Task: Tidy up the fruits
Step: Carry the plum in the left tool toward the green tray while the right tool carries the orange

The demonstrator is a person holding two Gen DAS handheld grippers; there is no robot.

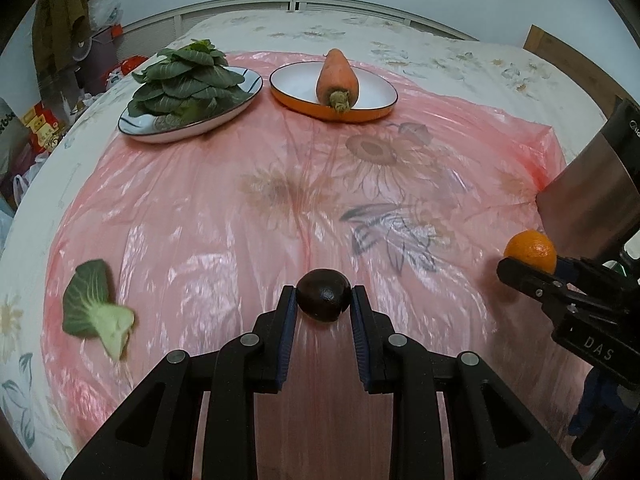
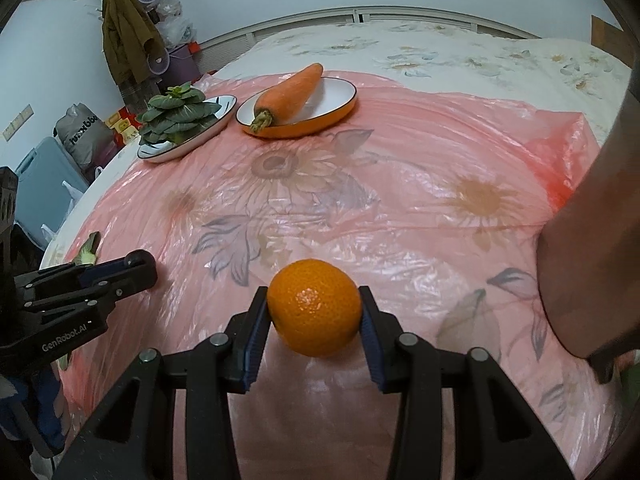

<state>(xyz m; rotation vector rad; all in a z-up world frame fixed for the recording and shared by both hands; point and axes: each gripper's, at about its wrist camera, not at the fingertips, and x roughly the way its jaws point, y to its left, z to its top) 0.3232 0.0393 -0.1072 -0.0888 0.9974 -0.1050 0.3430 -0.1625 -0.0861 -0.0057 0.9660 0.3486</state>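
Observation:
My left gripper [image 1: 324, 300] is shut on a dark round fruit [image 1: 323, 295] and holds it just above the pink plastic sheet [image 1: 280, 208]. My right gripper [image 2: 314, 312] is shut on an orange [image 2: 314, 306]; the orange also shows at the right edge of the left wrist view [image 1: 532, 255]. At the far side, a carrot [image 1: 337, 78] lies on an orange-rimmed white plate [image 1: 292, 84]. Beside it, leafy greens [image 1: 188, 78] are piled on a striped plate [image 1: 144, 130]. A loose green leaf [image 1: 96, 312] lies at the near left.
The sheet covers a bed with a floral cover [image 1: 400, 44]. A shiny metal object [image 1: 592, 196] stands at the right. A person's arm [image 2: 592, 240] is at the right edge. Bags, boxes and clothes [image 2: 124, 40] crowd the floor at left.

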